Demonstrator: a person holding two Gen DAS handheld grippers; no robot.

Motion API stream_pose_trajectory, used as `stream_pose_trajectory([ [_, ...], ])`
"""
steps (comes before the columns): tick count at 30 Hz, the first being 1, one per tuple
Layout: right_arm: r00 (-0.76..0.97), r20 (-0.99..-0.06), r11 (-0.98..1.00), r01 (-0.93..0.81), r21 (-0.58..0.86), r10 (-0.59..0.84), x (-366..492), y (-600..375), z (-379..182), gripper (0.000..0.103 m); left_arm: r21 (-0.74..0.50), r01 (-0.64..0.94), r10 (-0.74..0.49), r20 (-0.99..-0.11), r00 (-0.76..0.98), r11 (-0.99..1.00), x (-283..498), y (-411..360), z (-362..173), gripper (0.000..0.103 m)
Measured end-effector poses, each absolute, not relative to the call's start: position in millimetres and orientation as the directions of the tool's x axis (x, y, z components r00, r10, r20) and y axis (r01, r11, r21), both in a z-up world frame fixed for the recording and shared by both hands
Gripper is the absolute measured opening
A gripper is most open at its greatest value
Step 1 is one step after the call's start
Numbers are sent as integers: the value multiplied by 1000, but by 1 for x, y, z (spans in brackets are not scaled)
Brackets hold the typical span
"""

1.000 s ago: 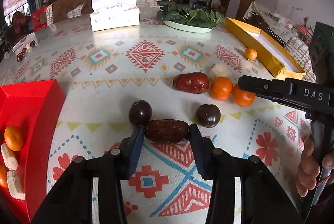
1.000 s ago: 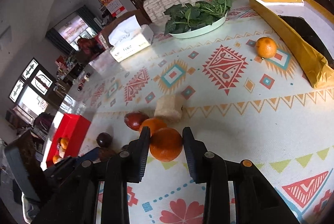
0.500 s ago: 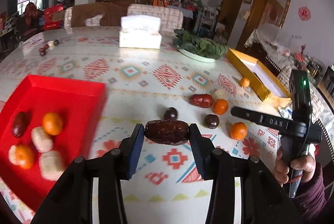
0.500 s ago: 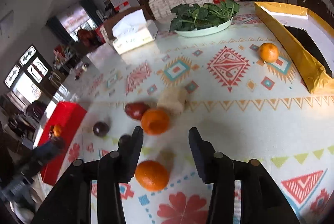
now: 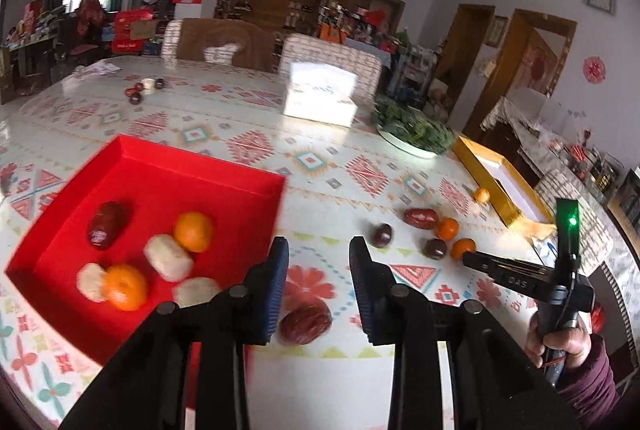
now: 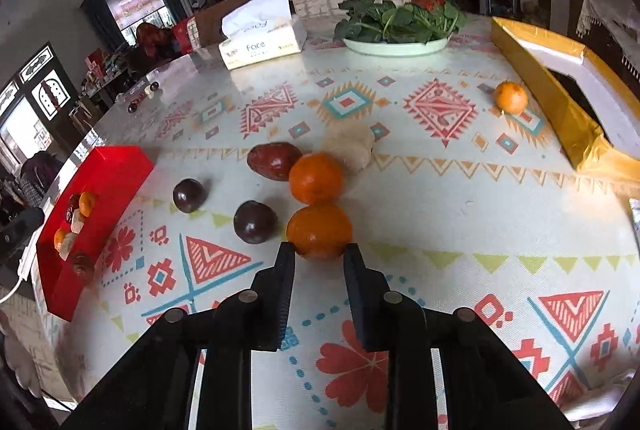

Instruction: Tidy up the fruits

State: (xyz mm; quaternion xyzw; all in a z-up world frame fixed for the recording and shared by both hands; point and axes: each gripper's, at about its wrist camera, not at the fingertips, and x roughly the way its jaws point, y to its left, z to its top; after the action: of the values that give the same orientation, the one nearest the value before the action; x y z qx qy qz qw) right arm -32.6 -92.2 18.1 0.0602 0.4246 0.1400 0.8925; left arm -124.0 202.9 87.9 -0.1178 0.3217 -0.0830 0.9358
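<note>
The left tool (image 5: 319,284), earlier clamping the date (image 5: 305,323), now gapes empty; the date, blurred, seems to lie on the surface (image 5: 400,370) low in frame. The right tool (image 6: 319,262), part open, brackets an orange (image 6: 319,231).

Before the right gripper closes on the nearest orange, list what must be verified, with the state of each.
1. Right gripper open: ok.
2. Nearest orange between its fingers: not ok, it sits just beyond the tips.
3. Second orange apart from it: cannot tell, it lies directly behind.
4. Dark round fruit out of the way: ok, apart on the left.
5. Left gripper open: ok.
6. Date inside the red tray: cannot tell; blurred, seemingly outside the tray's wall.
</note>
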Motion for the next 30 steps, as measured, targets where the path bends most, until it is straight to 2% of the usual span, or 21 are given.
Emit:
stream_pose_trajectory([
  [3,606,-738,954,-202,219,298,-35,-90,23,11,-294,49,-220,-583,782,955,-125,222,89,31],
  [11,615,-746,966,-193,172,255,-34,-80,22,14,-239,105,-238,-644,727,965,-125,204,64,32],
  [13,621,-744,969,-174,175,246,-34,-84,22,25,-233,128,-253,-653,714,964,-125,195,59,33],
  [16,635,-734,971,-151,187,240,-35,-92,22,42,-227,155,-269,-660,702,961,-120,182,57,40],
  [19,656,-715,969,-129,209,242,-34,-100,24,45,-204,182,-273,-663,698,962,-106,164,59,51],
  [23,651,-708,961,-150,233,273,-25,-96,24,50,-225,181,-288,-698,656,957,-68,141,53,51],
  [25,650,-709,961,-160,225,274,-20,-90,23,57,-246,175,-301,-720,625,953,-50,131,45,51],
  [30,629,-716,952,-188,240,304,-8,-80,17,58,-265,159,-307,-754,581,951,-18,107,25,51],
])
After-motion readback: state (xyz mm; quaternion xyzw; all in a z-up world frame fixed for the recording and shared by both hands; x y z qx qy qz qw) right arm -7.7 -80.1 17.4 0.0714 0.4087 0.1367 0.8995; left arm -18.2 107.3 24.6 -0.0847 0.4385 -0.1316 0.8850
